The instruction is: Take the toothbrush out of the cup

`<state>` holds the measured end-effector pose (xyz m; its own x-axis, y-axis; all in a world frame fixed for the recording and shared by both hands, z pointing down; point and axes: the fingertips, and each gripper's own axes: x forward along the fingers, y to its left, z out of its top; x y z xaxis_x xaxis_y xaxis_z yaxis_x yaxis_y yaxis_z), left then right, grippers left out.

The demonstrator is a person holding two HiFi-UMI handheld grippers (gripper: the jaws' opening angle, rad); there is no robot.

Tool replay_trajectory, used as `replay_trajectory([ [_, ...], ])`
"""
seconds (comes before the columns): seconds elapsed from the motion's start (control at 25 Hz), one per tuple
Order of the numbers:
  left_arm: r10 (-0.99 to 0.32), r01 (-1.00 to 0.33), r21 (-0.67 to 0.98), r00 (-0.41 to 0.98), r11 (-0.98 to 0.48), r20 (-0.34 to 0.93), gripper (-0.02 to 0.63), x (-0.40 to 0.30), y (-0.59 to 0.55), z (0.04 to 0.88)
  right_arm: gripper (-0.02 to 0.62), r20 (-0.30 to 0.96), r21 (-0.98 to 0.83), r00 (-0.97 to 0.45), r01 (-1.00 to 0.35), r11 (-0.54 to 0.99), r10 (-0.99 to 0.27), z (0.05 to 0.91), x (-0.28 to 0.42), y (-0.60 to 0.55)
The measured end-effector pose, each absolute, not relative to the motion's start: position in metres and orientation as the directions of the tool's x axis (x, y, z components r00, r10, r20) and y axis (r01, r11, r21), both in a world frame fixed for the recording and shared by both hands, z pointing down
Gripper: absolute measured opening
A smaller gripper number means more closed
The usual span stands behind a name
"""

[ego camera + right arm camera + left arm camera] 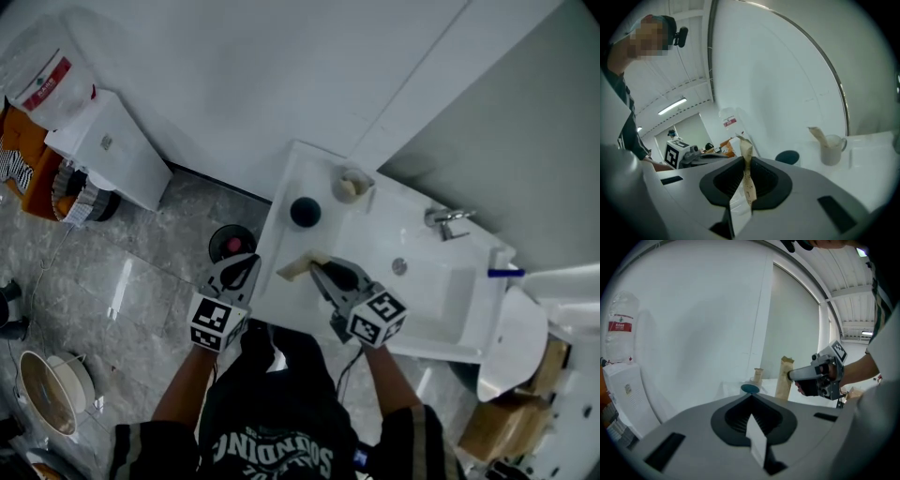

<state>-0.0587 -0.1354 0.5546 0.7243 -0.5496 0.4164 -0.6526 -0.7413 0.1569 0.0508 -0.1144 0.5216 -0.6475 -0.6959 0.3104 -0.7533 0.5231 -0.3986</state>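
My right gripper [317, 265] is shut on a tan paper-wrapped toothbrush [296, 267] above the left part of the white sink counter [281, 225]. In the right gripper view the wrapper [746, 154] stands pinched between the jaws [746, 165]. The white cup [354, 185] stands at the counter's far edge, apart from the gripper. A second tan wrapped item [816, 133] pokes out of the cup [832, 150]. My left gripper [251, 261] hangs just off the counter's left edge, shut and empty [751, 397]. The left gripper view shows the held toothbrush [784, 378] upright.
A dark round lid [305, 212] lies on the counter between the cup and my right gripper. The basin [427, 281] and faucet [448, 220] are to the right. On the floor at left stand a round bin [232, 244] and a white cabinet [108, 150].
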Motion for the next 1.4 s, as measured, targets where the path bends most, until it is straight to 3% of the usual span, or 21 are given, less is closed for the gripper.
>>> replay_trajectory([
  [0.44, -0.588, -0.700, 0.160, 0.684, -0.696, 0.432, -0.003, -0.083, -0.138, 0.562, 0.041, 0.430, -0.596, -0.722, -0.678, 0.429, -0.543, 0.613, 0.035, -0.110],
  [1.08, -0.628, -0.765, 0.161, 0.613, -0.623, 0.480, -0.003, -0.120, -0.128, 0.576, 0.043, 0.491, -0.717, -0.702, -0.662, 0.218, -0.515, 0.680, 0.032, -0.151],
  [1.4, -0.633, -0.770, 0.164, 0.609, -0.617, 0.478, -0.003, -0.120, -0.129, 0.577, 0.066, 0.574, -0.664, -0.652, -0.725, 0.186, -0.494, 0.703, 0.029, -0.156],
])
